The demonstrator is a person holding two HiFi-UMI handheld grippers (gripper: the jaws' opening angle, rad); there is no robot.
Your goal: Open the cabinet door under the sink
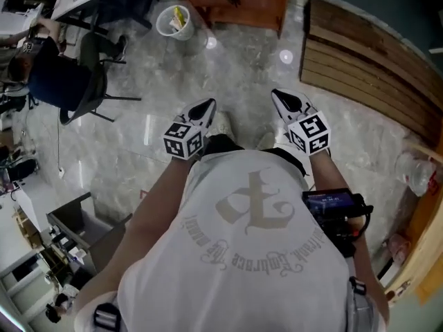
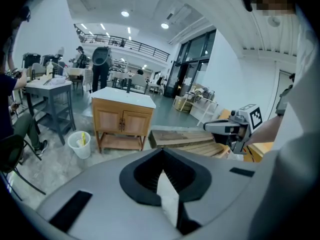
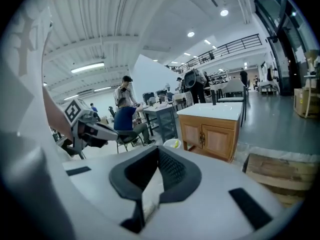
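Observation:
The wooden sink cabinet (image 2: pixel 122 121) with a white top stands across the floor, several steps from me, its two doors (image 2: pixel 121 125) closed. It also shows at the top of the head view as the cabinet (image 1: pixel 235 2), and in the right gripper view as the cabinet (image 3: pixel 210 134). I hold both grippers at chest height, pointed toward it and far short of it. My left gripper (image 1: pixel 208 104) (image 2: pixel 163 151) is shut and empty. The right gripper (image 1: pixel 277 94) (image 3: pixel 157 146) is shut and empty too. Each appears in the other's view: right gripper (image 2: pixel 212 127), left gripper (image 3: pixel 107 131).
A white bucket (image 1: pixel 173 21) (image 2: pixel 80 144) stands left of the cabinet. A stack of wooden planks (image 1: pixel 367 68) (image 2: pixel 185 139) lies to the right. A seated person in dark blue (image 1: pixel 52 75) and a grey table (image 2: pixel 47 96) are at the left. Polished stone floor (image 1: pixel 242 68) stretches between me and the cabinet.

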